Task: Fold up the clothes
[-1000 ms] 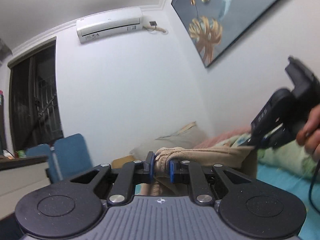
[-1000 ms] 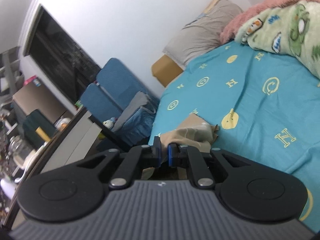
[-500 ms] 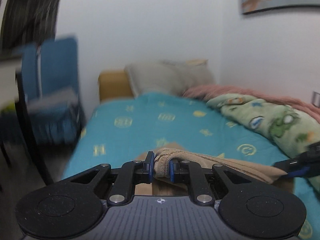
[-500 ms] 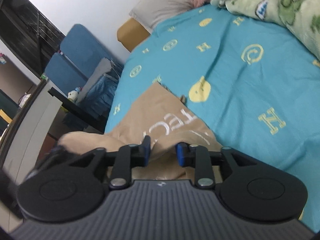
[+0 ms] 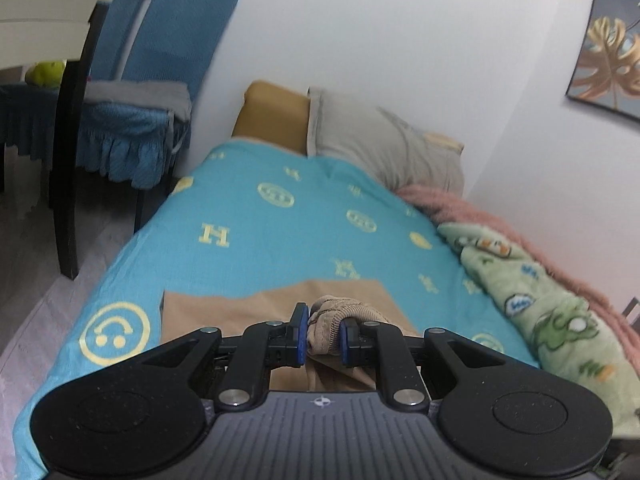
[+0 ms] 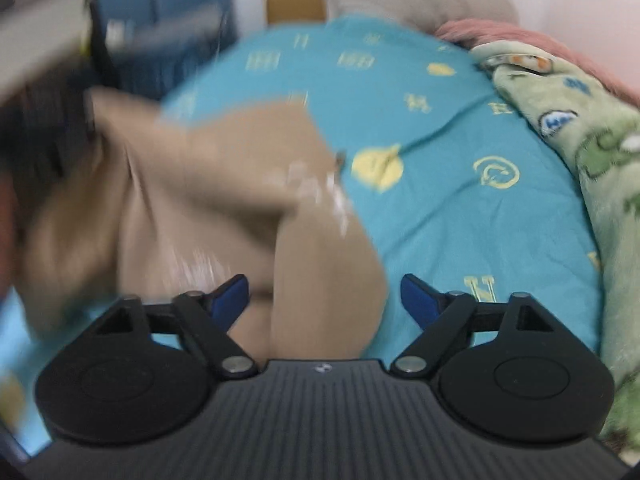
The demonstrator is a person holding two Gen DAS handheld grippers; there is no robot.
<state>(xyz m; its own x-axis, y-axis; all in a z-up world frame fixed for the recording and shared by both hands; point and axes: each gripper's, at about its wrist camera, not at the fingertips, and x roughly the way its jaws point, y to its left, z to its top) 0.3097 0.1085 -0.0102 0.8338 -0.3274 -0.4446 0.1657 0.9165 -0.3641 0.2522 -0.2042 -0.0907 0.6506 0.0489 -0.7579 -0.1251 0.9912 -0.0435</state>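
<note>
Two views, left wrist first:
left wrist, tool: left gripper clamped on a bunched ribbed edge of the tan garment, same pinch as a second ago
left wrist, garment place: rest of the cloth lies flat on the teal bedsheet, near the foot end, just ahead of the jaws
left wrist, change: view has swung from wall and air conditioner down to the bed, so the held edge is now low over the sheet
right wrist, tool: right gripper jaws have just been opening, now wide apart; a fold of cloth sits between the blue pads, not pressed
right wrist, garment place: tan garment spread left of centre on the sheet, white print blurred, green blanket well apart at right
right wrist, blur: heavy, cloth outline unclear
meaning: right side looks released, likely one fold laid down; left edge not yet let go
</note>
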